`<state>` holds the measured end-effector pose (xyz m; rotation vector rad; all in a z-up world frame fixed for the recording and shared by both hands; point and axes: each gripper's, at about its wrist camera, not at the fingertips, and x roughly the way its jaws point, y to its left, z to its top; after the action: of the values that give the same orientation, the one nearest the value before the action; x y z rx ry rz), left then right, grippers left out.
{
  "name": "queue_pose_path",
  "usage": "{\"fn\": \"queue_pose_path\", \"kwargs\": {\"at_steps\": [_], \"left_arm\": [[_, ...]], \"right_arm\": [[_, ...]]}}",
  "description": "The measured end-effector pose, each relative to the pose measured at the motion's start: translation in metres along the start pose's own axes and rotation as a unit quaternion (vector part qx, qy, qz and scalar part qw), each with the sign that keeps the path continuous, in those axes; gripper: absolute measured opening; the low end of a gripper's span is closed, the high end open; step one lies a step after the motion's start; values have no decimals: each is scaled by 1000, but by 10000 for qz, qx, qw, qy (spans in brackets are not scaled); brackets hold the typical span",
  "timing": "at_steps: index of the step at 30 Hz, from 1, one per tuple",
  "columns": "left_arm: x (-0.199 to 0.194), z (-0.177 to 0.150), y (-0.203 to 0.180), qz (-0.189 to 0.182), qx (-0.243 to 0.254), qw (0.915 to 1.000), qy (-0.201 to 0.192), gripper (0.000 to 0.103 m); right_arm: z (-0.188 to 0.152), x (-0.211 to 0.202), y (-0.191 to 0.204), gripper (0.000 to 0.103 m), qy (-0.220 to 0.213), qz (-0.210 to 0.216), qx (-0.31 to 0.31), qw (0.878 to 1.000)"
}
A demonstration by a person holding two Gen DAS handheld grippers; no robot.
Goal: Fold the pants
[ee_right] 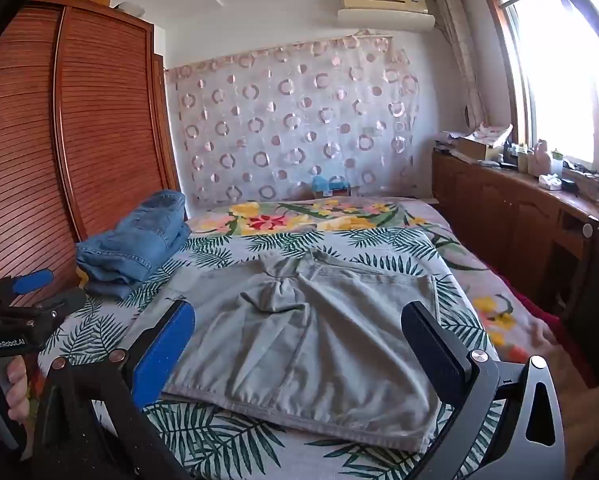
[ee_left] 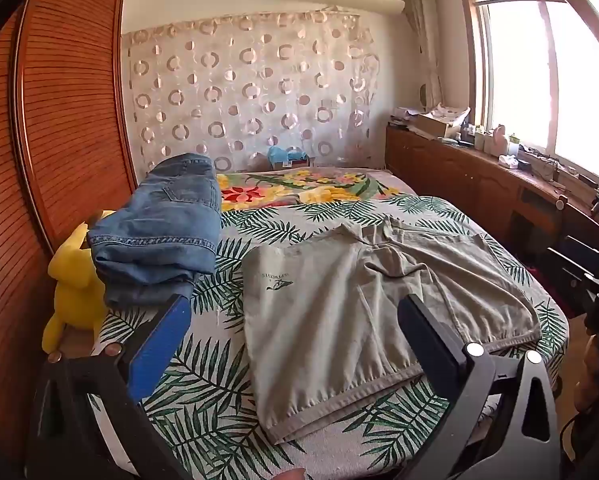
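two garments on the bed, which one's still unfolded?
The grey shorts, spread flat mid-bed in front of both open claws. The blue jeans sit folded in a stack at the bed's left edge by the wardrobe.

Both my tongs are spread wide with nothing between them. The left tongs (ee_left: 295,320) tip down a bit steeper than the right tongs (ee_right: 299,332). From the right camera I can see my left hand (ee_right: 3,392) wrapped around its handle.
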<state>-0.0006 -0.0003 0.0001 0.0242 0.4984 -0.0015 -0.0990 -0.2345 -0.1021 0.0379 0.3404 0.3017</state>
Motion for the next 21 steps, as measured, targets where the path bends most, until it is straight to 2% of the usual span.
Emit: {"fn": "queue_pose_path", "kwargs": {"at_steps": [21], "left_arm": [[0,-1,4,31,-49,10000,4,103]], "right_arm": [[-1,2,2,103,24,24,-58,10000]]}}
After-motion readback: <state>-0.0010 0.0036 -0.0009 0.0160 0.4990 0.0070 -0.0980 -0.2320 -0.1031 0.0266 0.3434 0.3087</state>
